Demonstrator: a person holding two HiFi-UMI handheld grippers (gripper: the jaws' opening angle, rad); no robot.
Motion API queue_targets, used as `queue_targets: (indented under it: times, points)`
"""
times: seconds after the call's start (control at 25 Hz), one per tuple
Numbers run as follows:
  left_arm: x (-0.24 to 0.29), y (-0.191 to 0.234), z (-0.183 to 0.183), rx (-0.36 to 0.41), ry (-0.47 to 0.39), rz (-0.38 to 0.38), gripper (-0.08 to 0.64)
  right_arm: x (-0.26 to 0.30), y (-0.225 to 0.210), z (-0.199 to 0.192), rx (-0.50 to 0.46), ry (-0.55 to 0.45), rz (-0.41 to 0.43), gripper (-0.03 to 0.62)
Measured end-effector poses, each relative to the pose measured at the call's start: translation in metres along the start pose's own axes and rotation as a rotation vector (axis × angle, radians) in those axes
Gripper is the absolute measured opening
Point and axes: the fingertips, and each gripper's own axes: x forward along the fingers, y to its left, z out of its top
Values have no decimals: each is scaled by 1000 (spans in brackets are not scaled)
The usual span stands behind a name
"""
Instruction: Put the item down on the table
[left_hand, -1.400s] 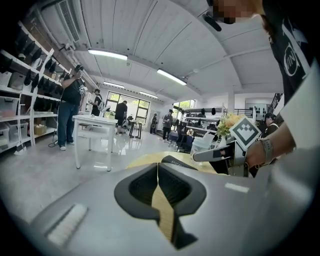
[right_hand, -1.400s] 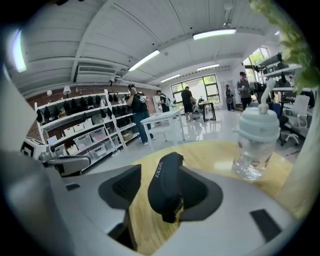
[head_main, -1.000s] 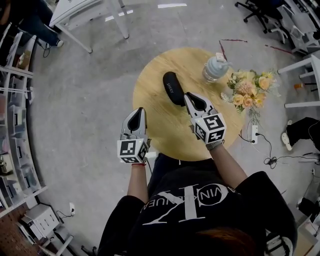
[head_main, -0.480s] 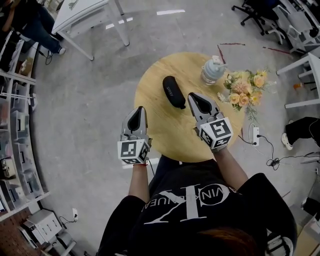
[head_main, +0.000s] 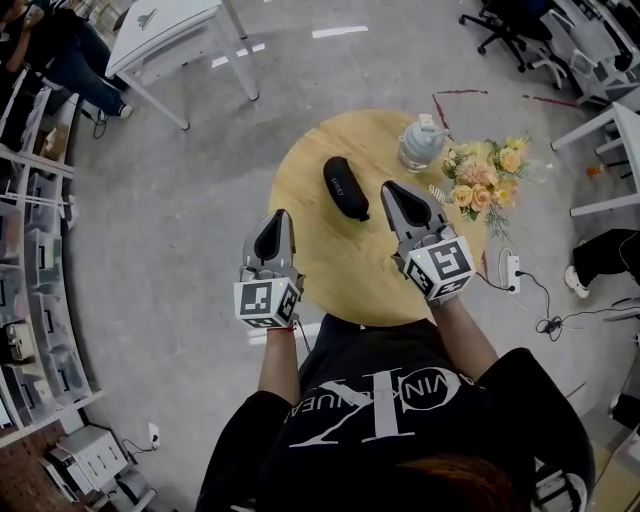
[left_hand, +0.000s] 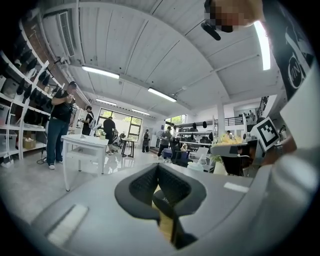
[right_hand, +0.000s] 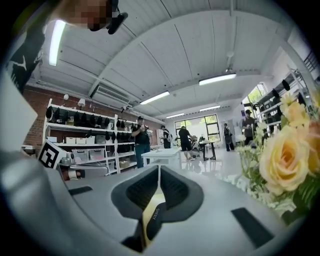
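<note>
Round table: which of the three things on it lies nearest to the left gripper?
The black oblong case, left of centre on the table; the clear jar and the flowers sit along its right edge.

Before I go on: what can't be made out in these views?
Black case: print too small to read in head view; both gripper views' shut jaws cover most of it.
Jar: contents unclear from above, head view.
Table: rim partly behind left gripper and right gripper, head view.
</note>
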Motion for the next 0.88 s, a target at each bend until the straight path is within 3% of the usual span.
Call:
queue_targets:
  times: [0.88]
  points:
    - [-7,8,35,-1,-94,48,11,-1,2,32,-30,-74,19,25]
